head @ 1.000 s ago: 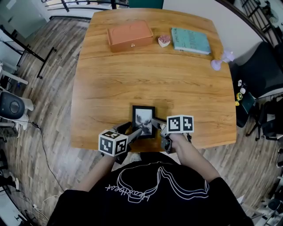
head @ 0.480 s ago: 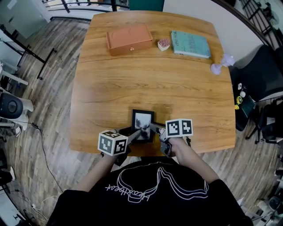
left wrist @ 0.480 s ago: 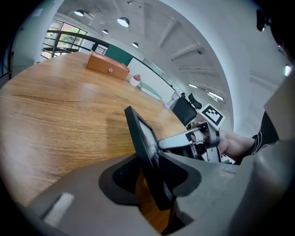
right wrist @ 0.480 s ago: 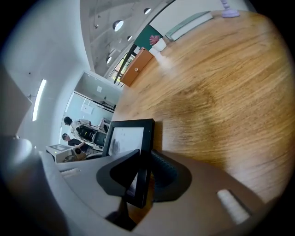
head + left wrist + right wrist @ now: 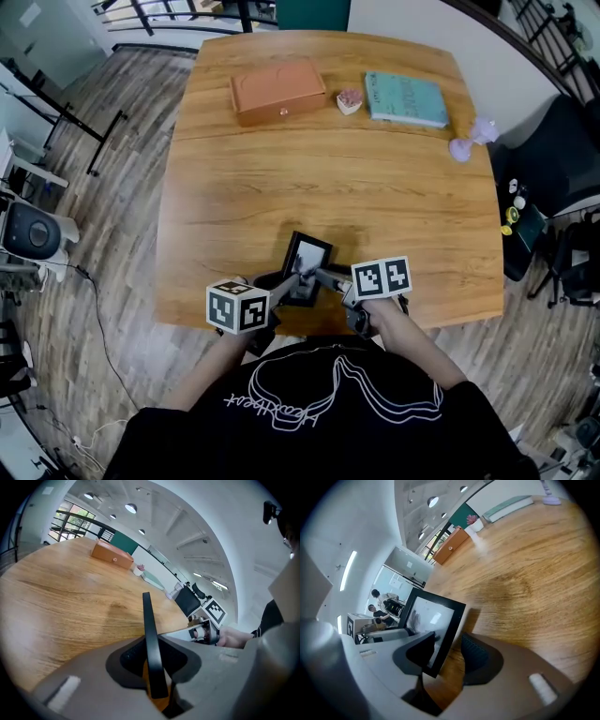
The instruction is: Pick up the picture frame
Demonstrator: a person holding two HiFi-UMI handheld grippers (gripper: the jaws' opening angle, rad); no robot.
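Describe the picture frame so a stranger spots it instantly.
On the wooden table, find the near edge, opposite the orange box and teal book. The picture frame is the only black-rimmed rectangle, tilted up between the left gripper and right gripper.

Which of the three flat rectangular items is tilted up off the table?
The black picture frame at the near edge: the left tool grips it. The orange box and teal book lie flat at the far side.
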